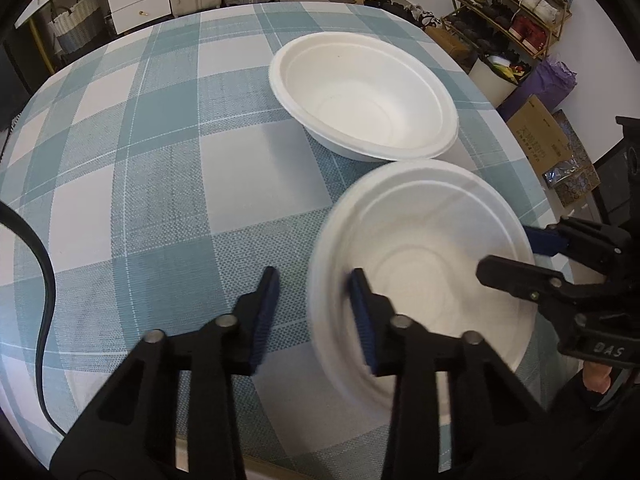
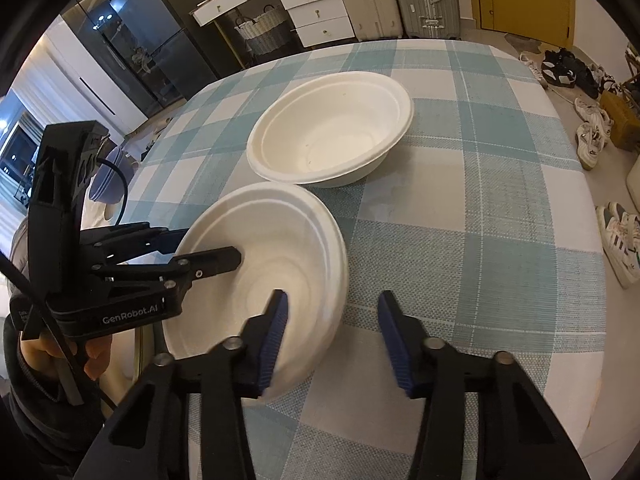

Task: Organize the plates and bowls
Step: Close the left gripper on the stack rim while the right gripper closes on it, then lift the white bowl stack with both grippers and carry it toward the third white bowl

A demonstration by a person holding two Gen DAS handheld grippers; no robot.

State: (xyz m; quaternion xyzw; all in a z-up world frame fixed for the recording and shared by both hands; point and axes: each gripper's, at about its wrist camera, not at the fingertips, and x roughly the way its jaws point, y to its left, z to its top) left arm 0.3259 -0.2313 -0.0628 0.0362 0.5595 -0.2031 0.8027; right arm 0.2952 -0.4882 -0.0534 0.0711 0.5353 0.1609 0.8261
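Both claws straddle the near bowl's rim

The left claw and right claw each have one finger inside the near bowl, one outside, a gap showing, not yet pinching. Beyond them sits the far bowl. Next, probably: squeeze, lift, nest it inside.

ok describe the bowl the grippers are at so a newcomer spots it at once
On the table with the teal-and-white checked cloth sit two white bowls. Take the near bowl, at the table's near edge. Unlike the far bowl, it has the left gripper and the right gripper straddling its rim.
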